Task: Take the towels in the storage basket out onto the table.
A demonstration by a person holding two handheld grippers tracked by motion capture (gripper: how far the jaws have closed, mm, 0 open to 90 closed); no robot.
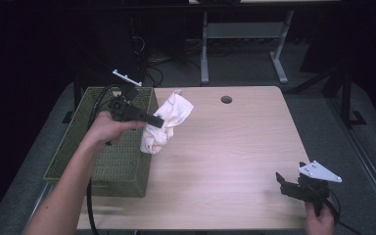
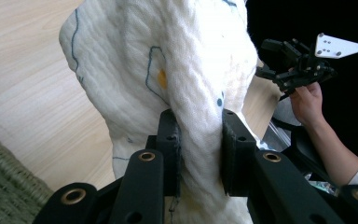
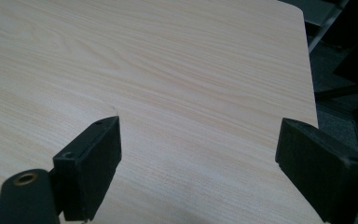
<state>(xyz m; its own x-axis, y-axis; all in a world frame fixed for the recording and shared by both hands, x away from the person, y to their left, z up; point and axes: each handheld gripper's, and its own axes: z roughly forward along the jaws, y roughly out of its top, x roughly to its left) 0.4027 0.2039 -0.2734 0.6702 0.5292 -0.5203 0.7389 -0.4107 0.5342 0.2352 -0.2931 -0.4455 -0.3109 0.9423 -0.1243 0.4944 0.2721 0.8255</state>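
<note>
Near edge of the table [image 1: 235, 161], right corner: the right gripper [image 1: 285, 183] is held in a hand [image 1: 320, 220] just above the wood, with its grey three-cornered plate on top. The right gripper view [image 3: 196, 161] shows its two black jaws spread wide with bare wood between them; nothing is held.

Near left corner: a green basket [image 1: 127, 176] stands along the left edge of the table, running from the near side to the far left corner. Its walls are perforated. The left forearm passes above it, and a black cable trails down beside the arm.

Left side, middle depth: the left hand [image 1: 108, 128] holds the left gripper [image 1: 157, 120] over the basket's inner rim, pointing toward the table's centre. Its jaws are closed on a white cloth [image 1: 169, 125]. In the left gripper view [image 2: 199, 154] the cloth [image 2: 168, 70] is pinched between the two jaw pads in a thick fold; the fabric is quilted and carries thin blue lines, a yellow spot and a small blue dot. The cloth hangs bunched from the jaws just beside the basket's right wall. Whether its lower end touches the wood cannot be determined.

Far edge: a round hole [image 1: 226, 100] sits in the tabletop near the middle of the far edge.
</note>
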